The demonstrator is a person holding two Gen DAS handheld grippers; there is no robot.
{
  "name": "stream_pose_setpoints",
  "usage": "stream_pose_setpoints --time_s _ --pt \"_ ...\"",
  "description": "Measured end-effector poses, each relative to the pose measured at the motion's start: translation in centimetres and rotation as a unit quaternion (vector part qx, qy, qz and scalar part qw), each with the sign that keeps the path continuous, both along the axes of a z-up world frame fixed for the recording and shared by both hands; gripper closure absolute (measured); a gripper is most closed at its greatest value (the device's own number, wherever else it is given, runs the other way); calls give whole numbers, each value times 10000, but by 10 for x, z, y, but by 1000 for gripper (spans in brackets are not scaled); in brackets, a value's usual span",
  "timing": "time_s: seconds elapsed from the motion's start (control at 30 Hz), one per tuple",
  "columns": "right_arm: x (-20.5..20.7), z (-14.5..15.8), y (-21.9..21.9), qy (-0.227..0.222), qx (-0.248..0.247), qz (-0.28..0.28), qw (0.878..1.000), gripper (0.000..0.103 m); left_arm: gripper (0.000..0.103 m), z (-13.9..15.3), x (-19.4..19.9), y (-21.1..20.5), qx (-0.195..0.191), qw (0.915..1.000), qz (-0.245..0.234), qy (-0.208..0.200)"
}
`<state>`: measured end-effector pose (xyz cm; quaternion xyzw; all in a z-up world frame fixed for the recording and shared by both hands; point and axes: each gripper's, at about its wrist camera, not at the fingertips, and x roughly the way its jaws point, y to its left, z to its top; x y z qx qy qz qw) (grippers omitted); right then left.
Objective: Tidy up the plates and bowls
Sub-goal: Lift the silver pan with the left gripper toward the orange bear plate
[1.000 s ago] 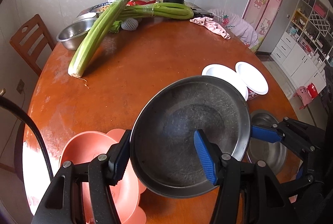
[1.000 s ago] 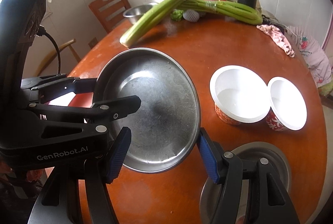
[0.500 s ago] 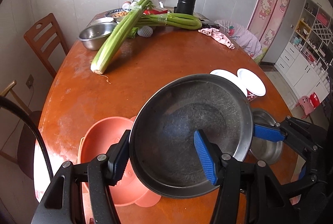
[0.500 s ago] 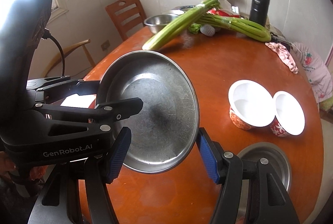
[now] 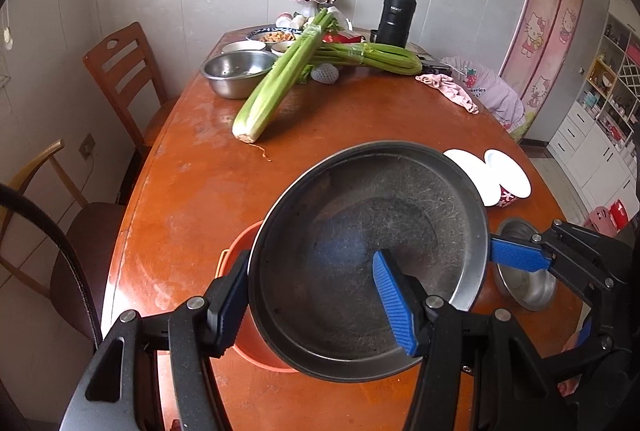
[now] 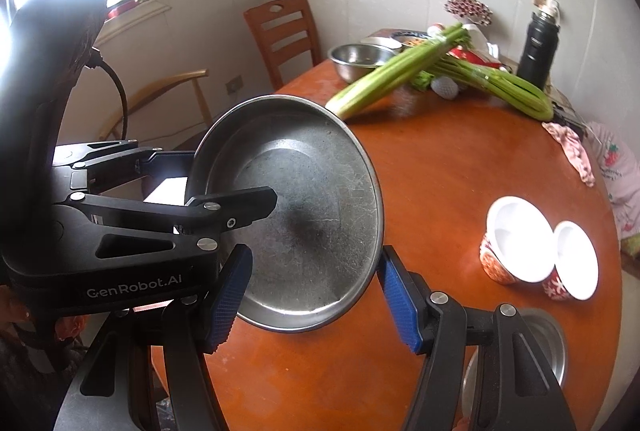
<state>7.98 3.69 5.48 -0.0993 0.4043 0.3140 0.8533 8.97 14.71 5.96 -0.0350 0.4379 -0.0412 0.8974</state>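
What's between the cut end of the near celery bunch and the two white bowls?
Nothing: the right wrist view shows only bare tabletop between the celery and the white bowls.

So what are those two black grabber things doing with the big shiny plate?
A person is holding a grabber in each hand, and both are gripping the same big metal plate. The left gripper clamps its near rim and the right gripper clamps the opposite rim, so the plate hangs tilted above the table. Below it sit an orange bowl and a small metal bowl. Two white bowls wait nearby on the table.
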Motion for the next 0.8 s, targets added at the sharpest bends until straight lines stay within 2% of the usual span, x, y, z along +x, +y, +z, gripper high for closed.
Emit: stream_pose_setpoints --time_s 0.8 --pt "16 -35 29 404 -45 177 9990 36 44 -46 19 28 -190 9985 227 464"
